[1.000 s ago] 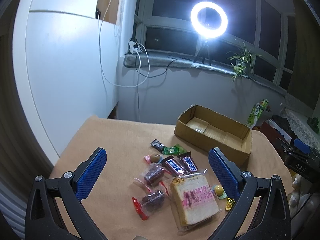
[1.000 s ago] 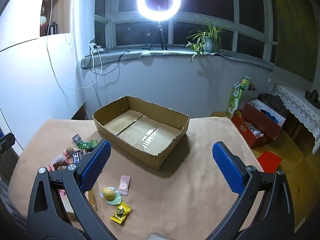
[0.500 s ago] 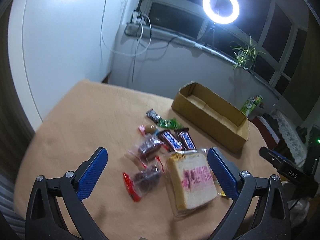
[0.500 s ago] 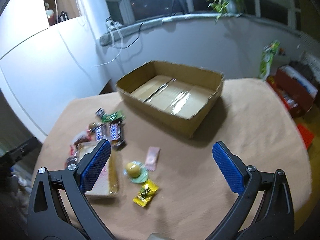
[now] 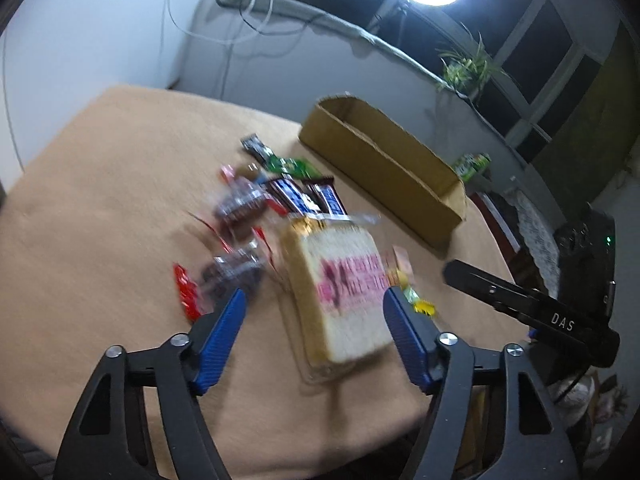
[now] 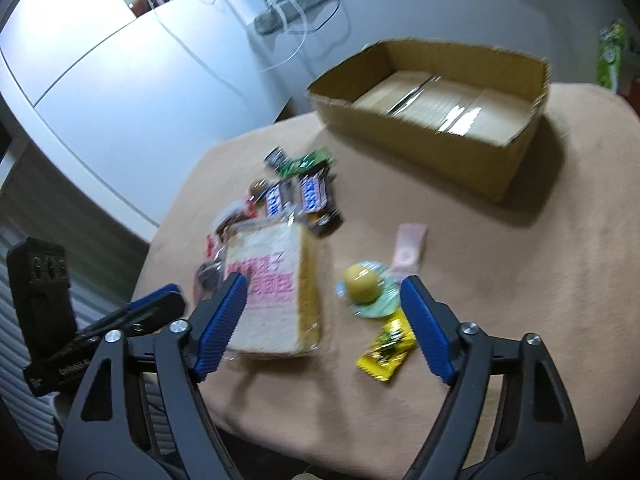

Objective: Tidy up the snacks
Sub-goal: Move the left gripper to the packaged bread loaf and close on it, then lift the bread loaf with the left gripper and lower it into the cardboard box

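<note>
Several snacks lie on the tan table. A bagged bread slice with pink print (image 5: 344, 284) (image 6: 272, 288) lies nearest, with two Snickers bars (image 5: 308, 196) (image 6: 300, 196) and a green packet (image 5: 290, 165) (image 6: 306, 162) behind it. A round yellow sweet on a green wrapper (image 6: 362, 280), a yellow packet (image 6: 386, 350) and a pink packet (image 6: 410, 250) lie to its right. An empty cardboard box (image 5: 384, 168) (image 6: 436, 108) stands at the back. My left gripper (image 5: 314, 322) is open above the bread. My right gripper (image 6: 324, 310) is open above the bread and the yellow sweet.
Clear bags of dark snacks with red ends (image 5: 236, 240) lie left of the bread. The right gripper's body (image 5: 532, 312) shows at the left view's right edge; the left gripper's body (image 6: 96, 328) shows at the right view's left. A white cabinet (image 6: 120, 92) stands beside the table.
Both grippers have tilted down and moved closer to the snacks. Their jaws have narrowed somewhat. Nothing has been picked up.
</note>
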Tool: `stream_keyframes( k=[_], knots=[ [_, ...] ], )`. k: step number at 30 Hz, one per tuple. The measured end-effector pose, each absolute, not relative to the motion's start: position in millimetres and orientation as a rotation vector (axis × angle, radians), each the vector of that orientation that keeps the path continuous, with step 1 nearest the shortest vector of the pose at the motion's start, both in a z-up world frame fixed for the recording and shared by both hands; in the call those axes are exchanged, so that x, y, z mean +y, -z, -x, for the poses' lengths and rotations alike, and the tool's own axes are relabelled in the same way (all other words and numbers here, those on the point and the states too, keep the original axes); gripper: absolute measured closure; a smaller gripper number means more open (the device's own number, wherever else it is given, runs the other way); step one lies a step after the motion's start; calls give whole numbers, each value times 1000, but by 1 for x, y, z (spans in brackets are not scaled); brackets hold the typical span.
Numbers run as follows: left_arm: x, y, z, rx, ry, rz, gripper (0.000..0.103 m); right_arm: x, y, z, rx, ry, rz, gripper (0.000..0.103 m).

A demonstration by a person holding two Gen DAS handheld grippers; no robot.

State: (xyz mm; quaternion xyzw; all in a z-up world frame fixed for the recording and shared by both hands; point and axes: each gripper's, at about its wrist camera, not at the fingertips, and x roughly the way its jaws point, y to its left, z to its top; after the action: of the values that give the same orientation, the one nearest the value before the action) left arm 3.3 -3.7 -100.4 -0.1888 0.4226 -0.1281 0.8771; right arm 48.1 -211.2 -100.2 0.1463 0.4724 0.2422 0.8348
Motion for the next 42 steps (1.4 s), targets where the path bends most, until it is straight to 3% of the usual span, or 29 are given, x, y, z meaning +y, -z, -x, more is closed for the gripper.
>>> stream_keyframes(
  k=[3, 12, 20, 42],
  knots=[
    [-8, 109, -4, 911, 293, 408, 45, -205, 108, -50, 1041, -559, -337, 39],
    [-16, 120, -7, 945, 340, 416, 56, -199, 124, -60, 1116, -620, -407, 52],
    [-20, 130, -12, 965, 350, 421, 59, -193, 130, -70, 1146, -646, -408, 63],
    [-31, 115, -14, 909, 355, 349, 60, -185, 111, -69, 1128, -646, -354, 64]
  ],
)
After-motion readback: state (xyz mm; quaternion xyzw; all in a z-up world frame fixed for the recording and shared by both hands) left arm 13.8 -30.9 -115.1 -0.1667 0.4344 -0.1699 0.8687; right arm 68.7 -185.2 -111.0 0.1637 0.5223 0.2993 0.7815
